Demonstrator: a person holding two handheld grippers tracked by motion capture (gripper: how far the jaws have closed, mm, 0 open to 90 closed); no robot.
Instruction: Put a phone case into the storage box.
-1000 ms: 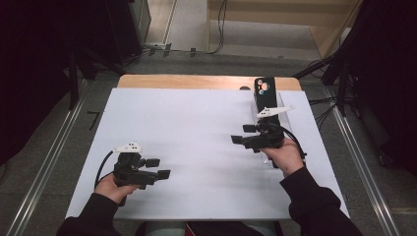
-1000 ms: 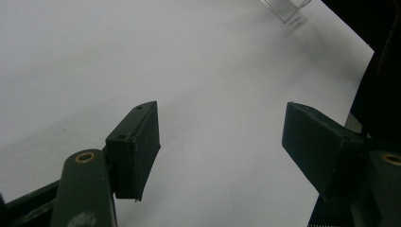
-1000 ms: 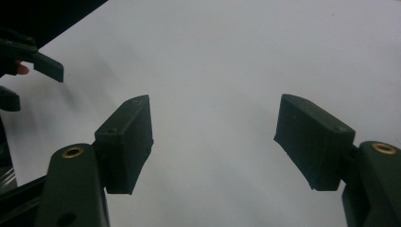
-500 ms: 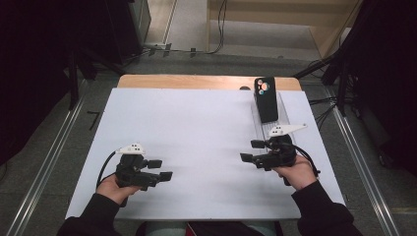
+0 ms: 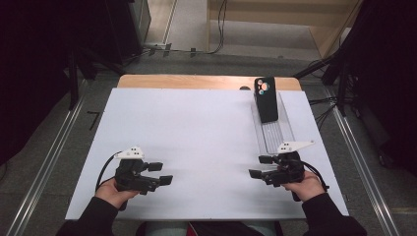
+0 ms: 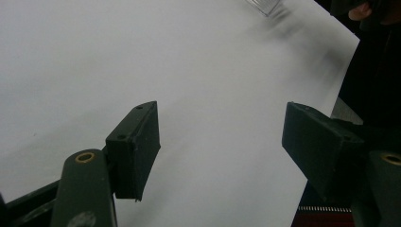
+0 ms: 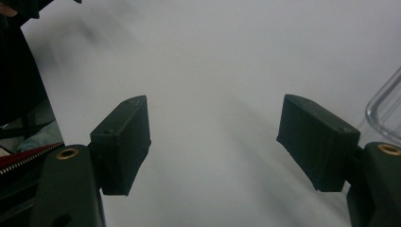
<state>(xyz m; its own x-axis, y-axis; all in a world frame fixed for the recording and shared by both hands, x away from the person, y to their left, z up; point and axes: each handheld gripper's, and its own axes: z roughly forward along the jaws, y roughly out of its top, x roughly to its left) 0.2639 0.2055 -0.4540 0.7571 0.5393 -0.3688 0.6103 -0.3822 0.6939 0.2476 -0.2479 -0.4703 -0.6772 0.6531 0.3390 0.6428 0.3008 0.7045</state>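
Both hands rest low near the table's (image 5: 206, 128) front edge, left gripper (image 5: 161, 173) and right gripper (image 5: 259, 166) spread, empty.

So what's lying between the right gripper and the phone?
In the high view, the clear tray runs from the phone toward the right gripper.

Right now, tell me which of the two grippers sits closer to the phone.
The right gripper: it rests at the near end of the clear tray that the black phone leans on. The left gripper lies across the white mat.
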